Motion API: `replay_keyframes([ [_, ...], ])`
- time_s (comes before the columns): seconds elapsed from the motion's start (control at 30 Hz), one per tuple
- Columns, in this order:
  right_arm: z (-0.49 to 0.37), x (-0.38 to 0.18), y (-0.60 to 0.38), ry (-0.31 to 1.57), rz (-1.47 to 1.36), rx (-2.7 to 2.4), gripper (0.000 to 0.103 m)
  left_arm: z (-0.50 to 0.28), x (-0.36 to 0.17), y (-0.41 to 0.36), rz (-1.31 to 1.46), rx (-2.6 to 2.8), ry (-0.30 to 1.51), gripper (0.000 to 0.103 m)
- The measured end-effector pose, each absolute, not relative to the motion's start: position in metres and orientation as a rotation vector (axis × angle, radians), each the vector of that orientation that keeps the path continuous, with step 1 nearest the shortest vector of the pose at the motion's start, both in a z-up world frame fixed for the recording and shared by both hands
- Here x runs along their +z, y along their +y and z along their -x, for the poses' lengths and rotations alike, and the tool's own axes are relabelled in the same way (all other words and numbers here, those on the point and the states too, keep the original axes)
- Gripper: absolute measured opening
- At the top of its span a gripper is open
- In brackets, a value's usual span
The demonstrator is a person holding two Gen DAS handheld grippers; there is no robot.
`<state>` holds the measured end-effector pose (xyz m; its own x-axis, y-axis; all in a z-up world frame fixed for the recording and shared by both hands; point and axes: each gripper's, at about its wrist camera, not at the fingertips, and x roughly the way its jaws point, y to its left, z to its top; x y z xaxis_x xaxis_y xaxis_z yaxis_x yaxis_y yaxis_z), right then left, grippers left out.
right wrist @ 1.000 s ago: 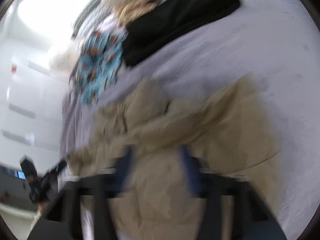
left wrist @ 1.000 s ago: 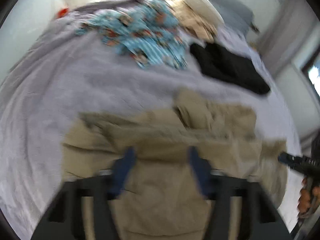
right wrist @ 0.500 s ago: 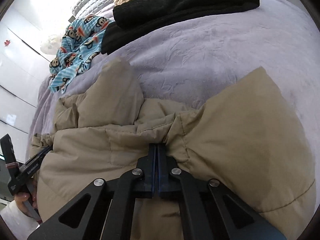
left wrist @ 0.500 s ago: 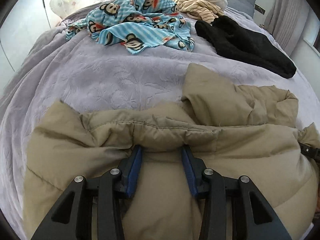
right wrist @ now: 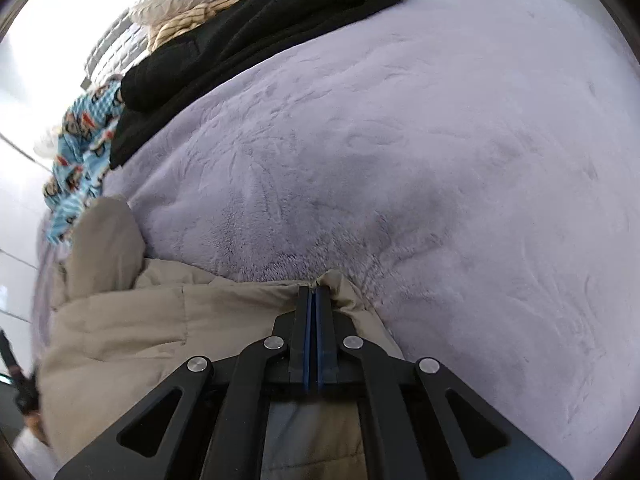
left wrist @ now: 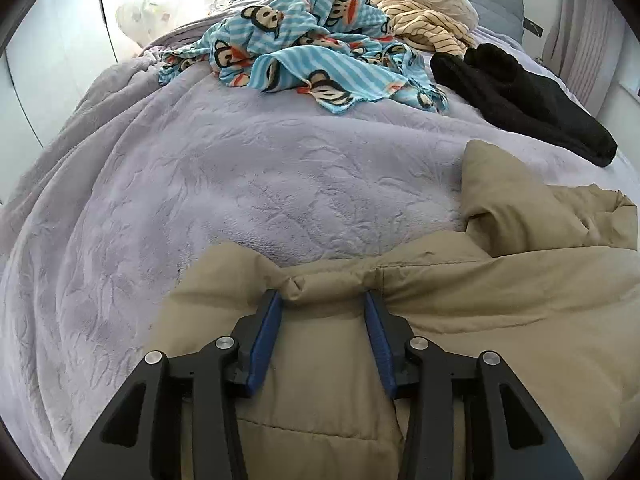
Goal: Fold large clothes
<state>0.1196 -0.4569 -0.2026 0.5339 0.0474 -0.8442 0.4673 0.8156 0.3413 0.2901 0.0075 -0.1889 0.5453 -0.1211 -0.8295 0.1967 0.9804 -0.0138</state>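
Khaki jacket (left wrist: 440,320) lowered, right tongs (right wrist: 313,292) now pinched shut

Tan jacket (left wrist: 480,300) cut off below.

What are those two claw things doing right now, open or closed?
Left gripper: closed on a thick bunch of the tan jacket.
Right gripper: shut tight, pinching the jacket's edge.

Bare lilac blanket (left wrist: 248,184) ahead, black garment (left wrist: 520,104) and monkey-print fleece (left wrist: 304,64) beyond
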Motion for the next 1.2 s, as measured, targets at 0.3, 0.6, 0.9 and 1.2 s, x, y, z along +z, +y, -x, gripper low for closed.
replay_keyframes([
  [0.3,-0.113,-0.174,-0.451,1.019,-0.544,-0.318,0.005,-0.284,-0.159,0.045,-0.061,-0.085,0.975,0.046],
  [0.6,-0.052,-0.129,-0.423,0.954,-0.598,-0.31,0.043,-0.248,-0.137,0.092,-0.01,0.007,1.033,0.046],
  [0.9,0.03,-0.13,-0.386,0.977,-0.75,-0.262,0.054,-0.161,-0.134,0.085,0.06,-0.032,1.134,0.082],
  [1.2,0.081,-0.142,-0.355,1.038,-0.809,-0.245,0.062,-0.111,-0.145,0.075,0.054,-0.058,1.225,0.082],
])
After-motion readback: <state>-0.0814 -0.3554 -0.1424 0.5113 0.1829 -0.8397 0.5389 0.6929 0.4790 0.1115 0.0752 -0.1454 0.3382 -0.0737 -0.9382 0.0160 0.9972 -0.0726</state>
